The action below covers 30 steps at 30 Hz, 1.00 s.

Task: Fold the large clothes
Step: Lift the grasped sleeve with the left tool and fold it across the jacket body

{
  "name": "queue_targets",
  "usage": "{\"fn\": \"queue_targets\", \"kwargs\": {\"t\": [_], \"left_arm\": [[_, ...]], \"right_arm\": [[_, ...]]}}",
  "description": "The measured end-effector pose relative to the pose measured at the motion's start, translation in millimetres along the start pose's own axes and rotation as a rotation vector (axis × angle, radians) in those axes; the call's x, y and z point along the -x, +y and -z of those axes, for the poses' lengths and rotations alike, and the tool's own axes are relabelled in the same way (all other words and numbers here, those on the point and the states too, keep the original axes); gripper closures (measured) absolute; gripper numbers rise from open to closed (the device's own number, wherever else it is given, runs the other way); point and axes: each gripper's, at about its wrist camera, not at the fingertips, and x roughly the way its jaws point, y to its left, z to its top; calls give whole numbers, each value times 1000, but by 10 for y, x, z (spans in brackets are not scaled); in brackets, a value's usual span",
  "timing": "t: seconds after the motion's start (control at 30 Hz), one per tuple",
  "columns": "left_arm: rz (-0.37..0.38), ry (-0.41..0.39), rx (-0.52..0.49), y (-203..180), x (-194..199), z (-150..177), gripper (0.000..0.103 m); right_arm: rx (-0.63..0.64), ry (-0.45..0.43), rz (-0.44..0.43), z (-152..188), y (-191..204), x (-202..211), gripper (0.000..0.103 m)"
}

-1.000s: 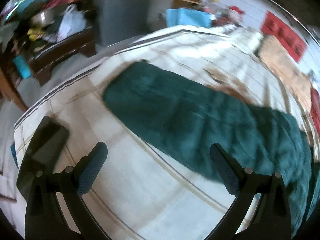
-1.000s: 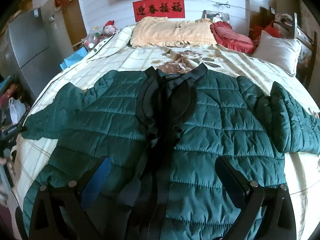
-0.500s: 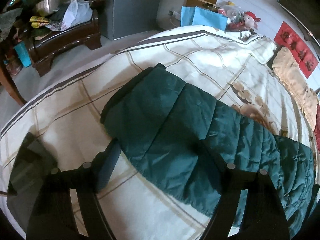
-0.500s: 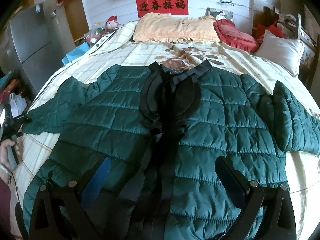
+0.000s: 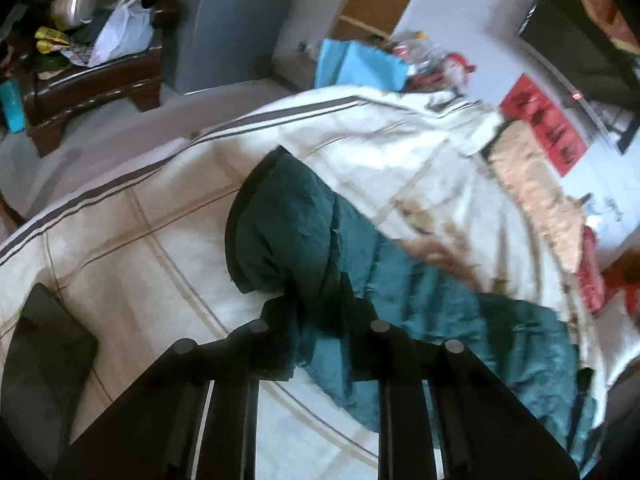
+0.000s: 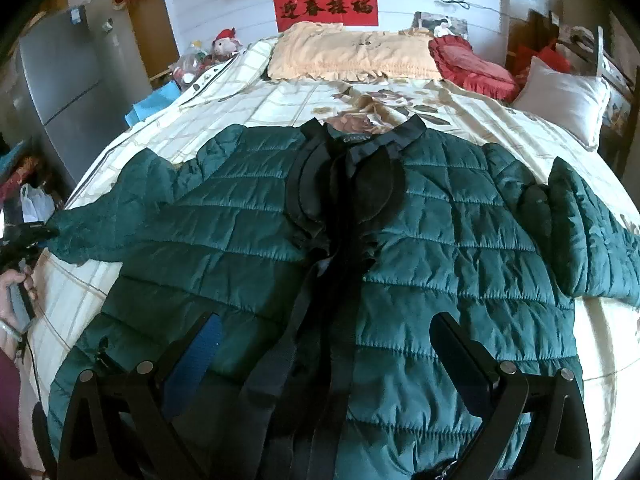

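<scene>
A dark green quilted jacket (image 6: 248, 236) with a black front placket lies spread face up on the bed. Its left sleeve (image 5: 296, 224) stretches toward the bed's left edge. My left gripper (image 5: 316, 312) is shut on the sleeve near its cuff, and the fabric bunches up between the fingers. The left gripper also shows far left in the right wrist view (image 6: 28, 236), holding the sleeve's end. My right gripper (image 6: 324, 344) is open and empty, hovering above the jacket's lower front. The right sleeve (image 6: 580, 232) lies folded on the right.
The bed (image 5: 132, 264) has a cream checked cover. A dark flat device (image 5: 44, 344) lies near its left corner. Pillows (image 6: 352, 56) lie at the head. A grey fridge (image 6: 60, 84), a wooden bench with bags (image 5: 92, 76) and clutter stand left of the bed.
My left gripper has moved onto the sleeve's cuff end and closed on it, bunching the fabric. The right gripper has stayed open over the jacket.
</scene>
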Motion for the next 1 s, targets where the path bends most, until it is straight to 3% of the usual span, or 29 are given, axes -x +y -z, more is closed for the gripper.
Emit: {"fn": "queue_targets", "kwargs": {"t": [0.33,0.6,1.0], "left_arm": [[190,-36,-73,-551,579,122,89],[327,-44,-194,-1185,946,331,90],[430,0,-333,-2008,1211,742,90]], "right_arm": [[-6,-22,-4,20,-42,153,0],[-30,-43,4,59,-178,289,0],[-66,-55,18,155,-420,440,0]]}}
